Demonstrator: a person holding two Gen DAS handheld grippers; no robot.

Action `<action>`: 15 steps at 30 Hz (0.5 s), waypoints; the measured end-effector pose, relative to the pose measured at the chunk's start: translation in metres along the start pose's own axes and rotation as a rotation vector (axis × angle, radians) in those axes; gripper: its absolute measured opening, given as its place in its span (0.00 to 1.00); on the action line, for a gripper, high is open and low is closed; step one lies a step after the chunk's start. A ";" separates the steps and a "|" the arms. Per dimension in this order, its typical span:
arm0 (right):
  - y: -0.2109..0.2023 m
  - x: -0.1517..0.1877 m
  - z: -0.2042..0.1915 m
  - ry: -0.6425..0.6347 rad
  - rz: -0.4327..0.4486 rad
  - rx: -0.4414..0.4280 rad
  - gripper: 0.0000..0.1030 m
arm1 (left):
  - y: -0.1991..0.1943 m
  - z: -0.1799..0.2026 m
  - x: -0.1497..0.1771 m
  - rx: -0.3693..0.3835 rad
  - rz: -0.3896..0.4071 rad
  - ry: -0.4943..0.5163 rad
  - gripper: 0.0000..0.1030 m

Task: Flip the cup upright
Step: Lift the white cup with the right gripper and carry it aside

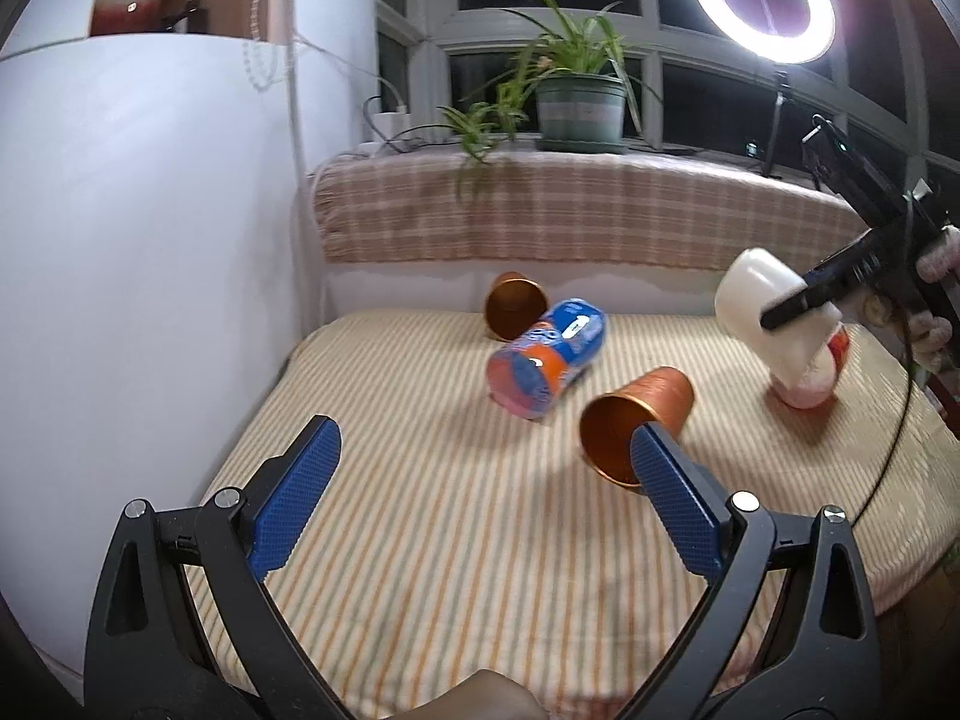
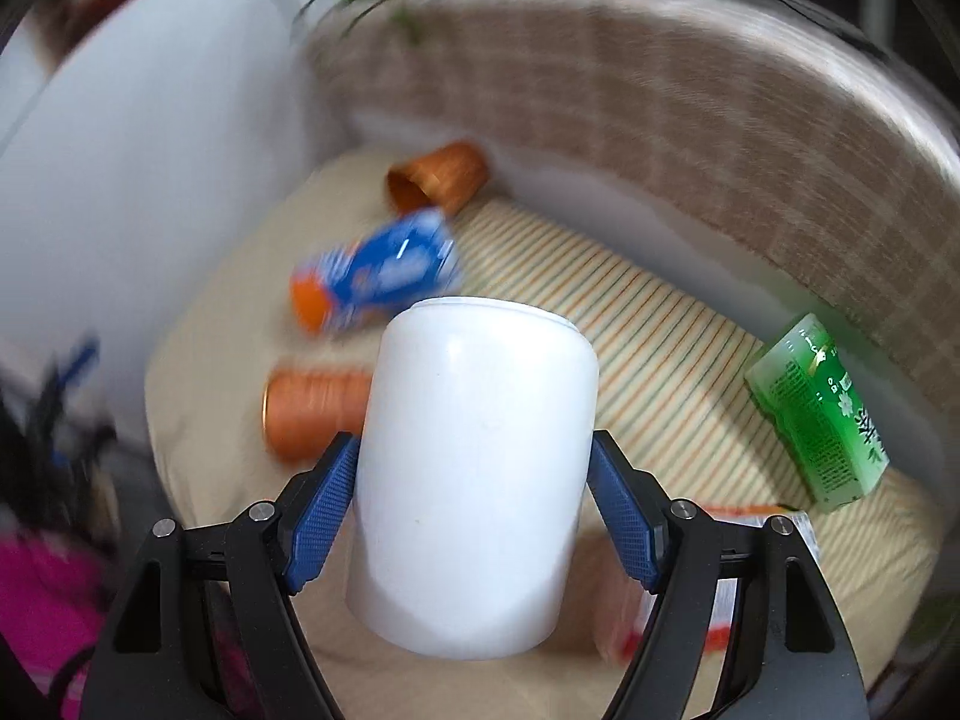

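With right claw [image 2: 474, 480] clamping the white cup [image 2: 480, 480] mid-frame, its long axis tilts base-up, rim low over the bed [image 1: 420, 540]; left claw [image 1: 480, 480] wide, empty, far off.

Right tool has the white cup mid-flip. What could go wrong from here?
1. The right tool grips the smooth white cup only at its sides; it could slip while tilted.
2. Something red and white sits right under the cup; setting down there could leave it leaning.
3. The mattress looks soft, so an upright cup may wobble on release.
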State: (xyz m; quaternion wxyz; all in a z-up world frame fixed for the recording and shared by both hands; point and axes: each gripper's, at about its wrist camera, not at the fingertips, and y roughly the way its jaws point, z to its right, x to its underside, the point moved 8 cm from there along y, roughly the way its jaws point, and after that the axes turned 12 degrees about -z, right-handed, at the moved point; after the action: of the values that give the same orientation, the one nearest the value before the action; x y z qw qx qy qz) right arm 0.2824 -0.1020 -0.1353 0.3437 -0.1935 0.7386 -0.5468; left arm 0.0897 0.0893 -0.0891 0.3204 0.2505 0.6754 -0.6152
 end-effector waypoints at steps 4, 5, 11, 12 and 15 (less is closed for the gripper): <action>0.016 0.026 -0.032 -0.229 -0.101 0.063 0.74 | -0.002 0.008 0.001 0.009 -0.007 0.001 0.96; 0.019 0.033 -0.040 -0.277 -0.123 0.070 0.74 | -0.002 0.009 0.000 0.011 -0.009 -0.001 0.96; 0.048 0.062 -0.081 -0.525 -0.259 0.084 0.74 | -0.006 0.009 0.002 0.005 -0.008 -0.001 0.96; 0.049 0.071 -0.083 -0.547 -0.272 0.083 0.74 | -0.007 0.008 0.002 0.003 -0.009 -0.004 0.96; 0.065 0.080 -0.095 -0.623 -0.331 0.108 0.74 | -0.009 0.003 0.002 -0.008 -0.007 -0.013 0.96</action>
State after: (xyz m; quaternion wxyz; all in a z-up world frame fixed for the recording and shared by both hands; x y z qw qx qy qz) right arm 0.1651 -0.0695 -0.2040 0.4689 -0.4495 0.5271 -0.5479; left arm 0.0828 0.0851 -0.0846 0.3236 0.2426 0.6767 -0.6152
